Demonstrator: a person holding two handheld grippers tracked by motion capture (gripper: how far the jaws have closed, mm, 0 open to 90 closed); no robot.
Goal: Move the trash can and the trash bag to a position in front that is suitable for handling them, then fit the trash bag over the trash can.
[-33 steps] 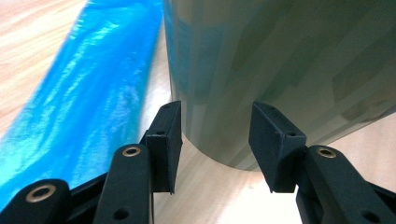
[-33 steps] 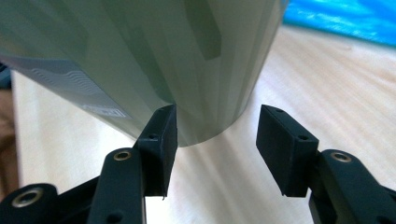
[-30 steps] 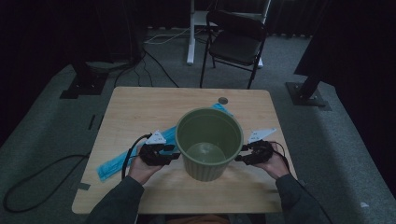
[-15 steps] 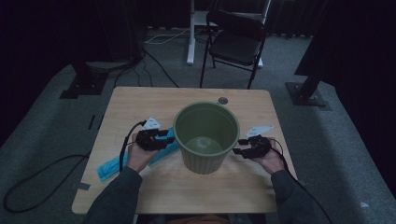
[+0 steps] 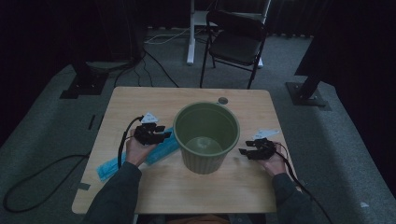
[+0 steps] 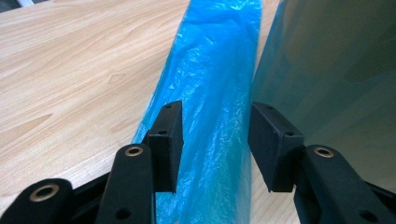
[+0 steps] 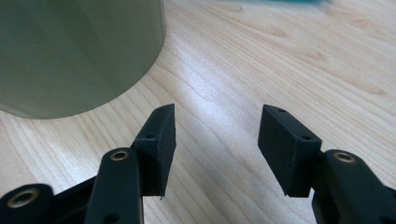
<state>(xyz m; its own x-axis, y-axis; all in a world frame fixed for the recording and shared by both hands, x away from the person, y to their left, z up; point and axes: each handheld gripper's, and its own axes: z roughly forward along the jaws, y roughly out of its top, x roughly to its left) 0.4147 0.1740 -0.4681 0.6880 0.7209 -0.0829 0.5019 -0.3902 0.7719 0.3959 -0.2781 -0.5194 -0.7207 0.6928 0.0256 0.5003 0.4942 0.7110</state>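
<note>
Green bin [image 5: 206, 135] stands upright mid-surface [image 5: 140, 100], a little to the right of centre, between the two hands. Left tongs [image 5: 158, 135] sit just left of the bin, above the blue bag [image 5: 112, 164], which lies flat as a long strip running from the bin's base toward the surface's left edge. In the left gripper view the left tongs [image 6: 214, 140] are spread, the bag [image 6: 219, 70] running between the jaws without the pads pressing on it, bin wall [image 6: 336, 60] just beside the right jaw. Right tongs [image 5: 247, 151] sit just right of the bin, near its base. In the right gripper view the right tongs [image 7: 215, 149] are spread over bare wood, bin [image 7: 70, 51] at upper left, apart from the jaws.
</note>
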